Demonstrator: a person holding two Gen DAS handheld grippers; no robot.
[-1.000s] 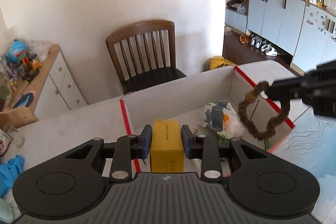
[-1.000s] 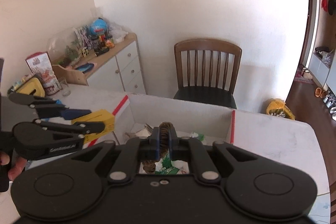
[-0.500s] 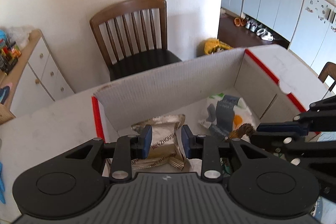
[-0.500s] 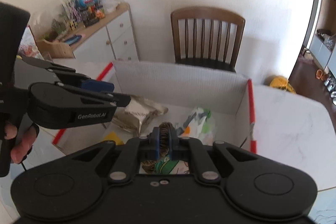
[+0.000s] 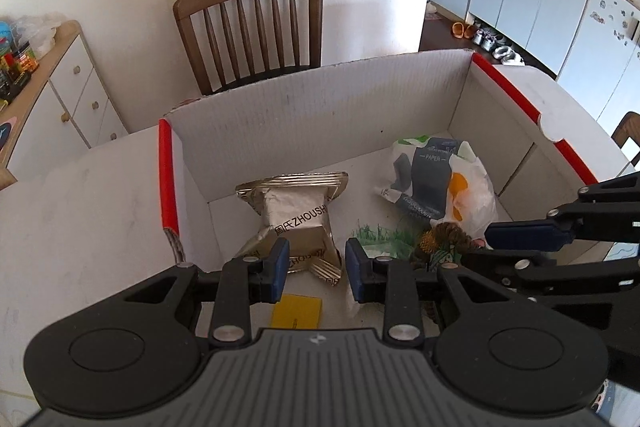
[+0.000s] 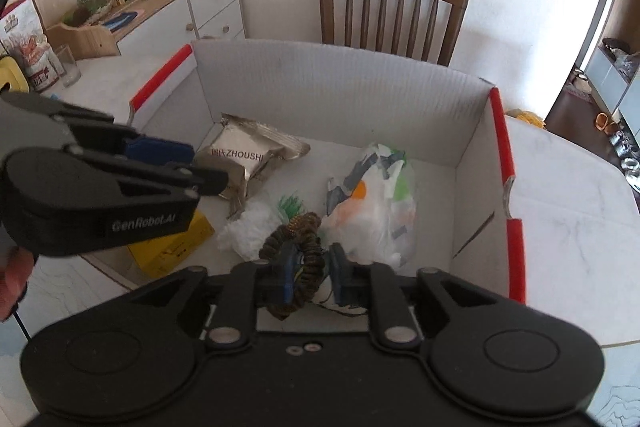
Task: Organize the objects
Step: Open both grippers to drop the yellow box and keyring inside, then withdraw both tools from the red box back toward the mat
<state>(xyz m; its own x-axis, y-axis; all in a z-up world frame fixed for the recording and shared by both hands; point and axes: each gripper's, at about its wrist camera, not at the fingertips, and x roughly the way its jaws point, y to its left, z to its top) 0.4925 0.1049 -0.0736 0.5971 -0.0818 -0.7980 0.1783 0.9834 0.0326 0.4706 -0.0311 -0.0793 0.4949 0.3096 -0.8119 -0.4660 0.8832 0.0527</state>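
Right wrist: brown braided ring (image 6: 298, 259) between just-opening right gripper (image 6: 310, 277) pads | left gripper (image 5: 313, 270) apart, empty

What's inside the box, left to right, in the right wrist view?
yellow box → silver packet → brown braided ring → white plastic bag, all inside the cardboard box.

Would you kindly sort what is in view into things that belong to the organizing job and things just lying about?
Job:
white cardboard box with red edges
brown braided ring
yellow carton
silver foil packet
white plastic tissue pack

Lying about:
brown wooden chair
white sideboard
clear drinking glass
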